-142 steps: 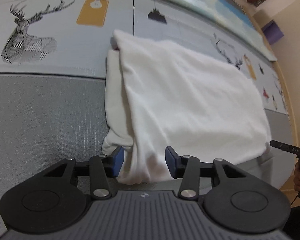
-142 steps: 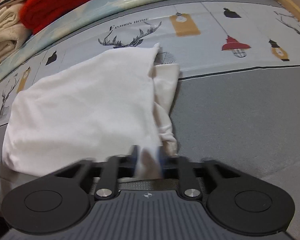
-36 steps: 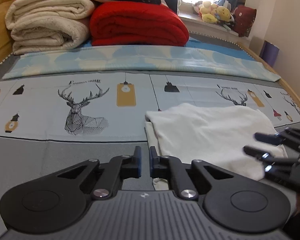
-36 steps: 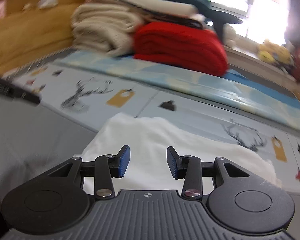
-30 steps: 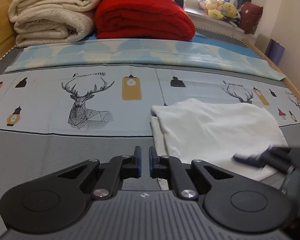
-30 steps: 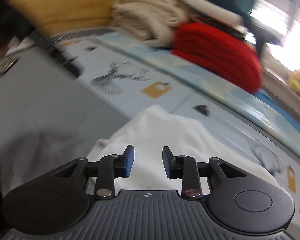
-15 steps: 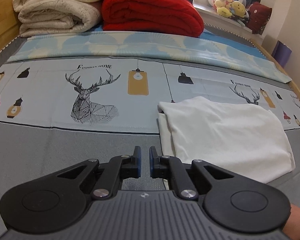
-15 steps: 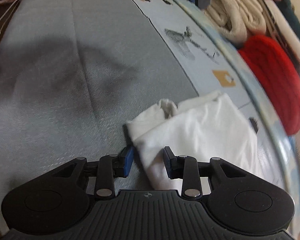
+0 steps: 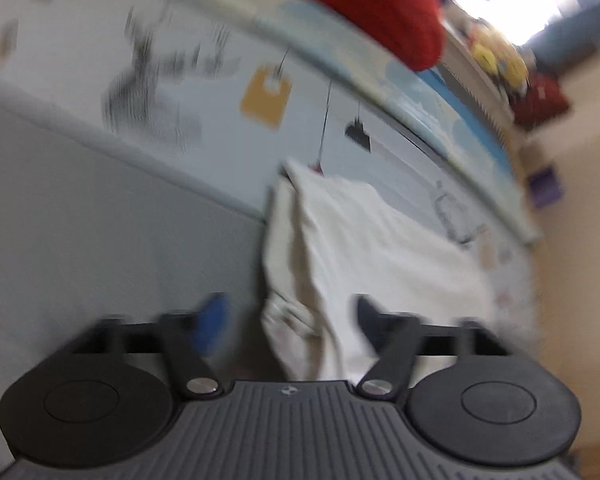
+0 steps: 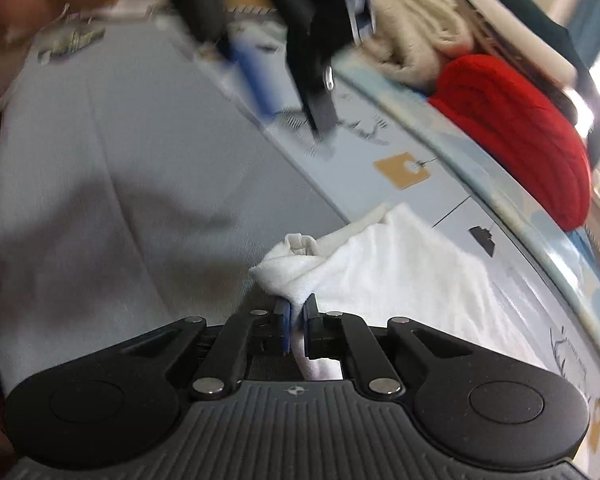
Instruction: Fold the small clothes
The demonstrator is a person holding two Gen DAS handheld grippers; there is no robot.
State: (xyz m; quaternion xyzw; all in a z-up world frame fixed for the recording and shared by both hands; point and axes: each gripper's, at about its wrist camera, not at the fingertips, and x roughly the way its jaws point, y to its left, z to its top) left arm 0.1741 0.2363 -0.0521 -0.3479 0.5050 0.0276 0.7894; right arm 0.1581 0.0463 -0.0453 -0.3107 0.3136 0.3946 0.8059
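Note:
A folded white garment (image 9: pixel 380 248) lies on the bed, half on the grey sheet and half on the deer-print mat. In the blurred left wrist view my left gripper (image 9: pixel 288 320) is open, its fingers on either side of the garment's near left corner. In the right wrist view my right gripper (image 10: pixel 297 316) is shut on the bunched near corner of the white garment (image 10: pixel 392 264). The left gripper (image 10: pixel 292 92) shows there too, blurred, above the mat at the top.
A red blanket (image 10: pixel 516 128) and cream folded blankets (image 10: pixel 412 28) are stacked at the far side of the bed. The deer-print mat (image 9: pixel 204 92) covers the far half, the grey sheet (image 10: pixel 112 208) the near half. Soft toys (image 9: pixel 496 56) sit by the window.
My left gripper has opened and swung down to the garment's near corner. My right gripper has closed on the garment's bunched corner.

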